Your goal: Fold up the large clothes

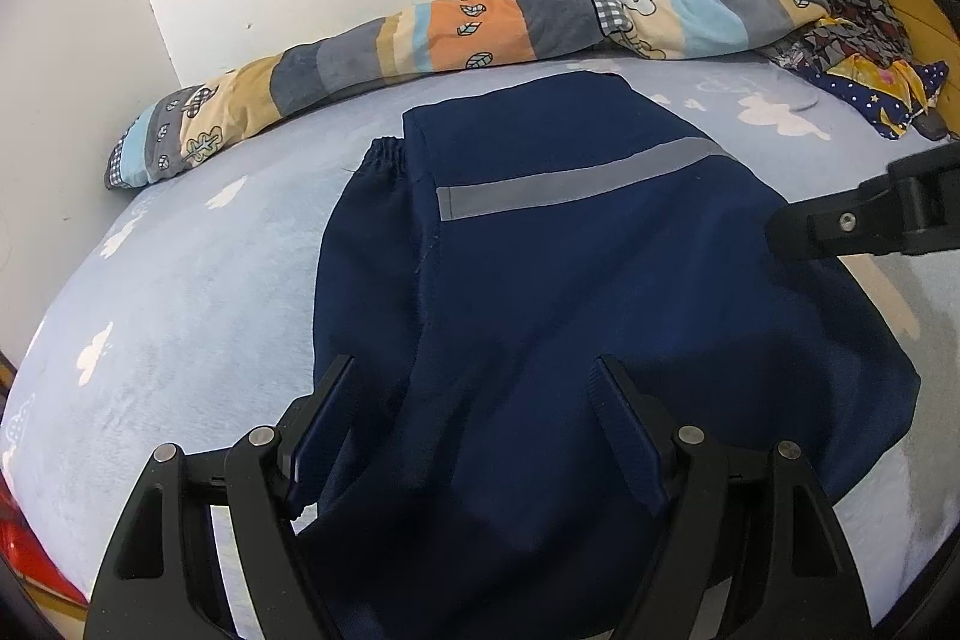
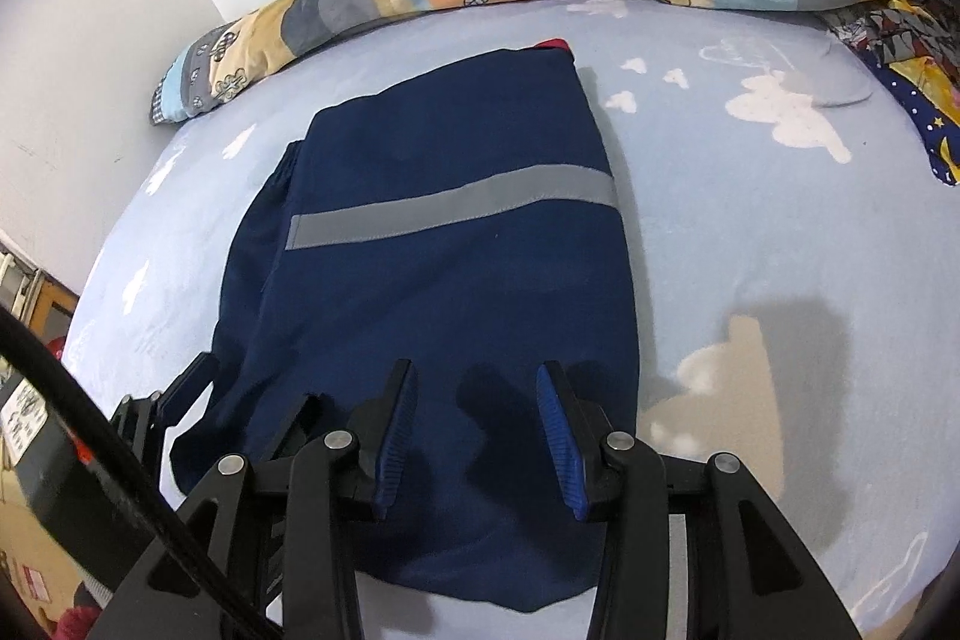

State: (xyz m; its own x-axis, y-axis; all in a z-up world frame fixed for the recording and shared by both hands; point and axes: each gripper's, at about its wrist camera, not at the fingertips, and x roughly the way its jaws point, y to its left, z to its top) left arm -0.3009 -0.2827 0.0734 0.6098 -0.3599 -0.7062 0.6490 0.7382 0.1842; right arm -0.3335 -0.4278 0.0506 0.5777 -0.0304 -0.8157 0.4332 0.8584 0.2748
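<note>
Currently both hand-held grippers, left (image 1: 474, 400) and right (image 2: 474, 394), hover spread, gripping nothing, at the near hem of the navy garment (image 2: 432, 280). Its long axis runs straight away across the bed (image 2: 750, 250).

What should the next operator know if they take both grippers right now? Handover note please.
Left gripper: open, jaws straddling the near edge of the navy garment, not visibly clamped.
Right gripper: open over the same near edge, nothing pinched.
Garment: lies on the blue cloud sheet, already folded into a narrow stack, grey reflective stripe on top, an elastic cuff sticking out at the left.
Rolled patchwork quilt along the wall, clear of it.
Left: probably the last fold, near edge towards the far end.
</note>
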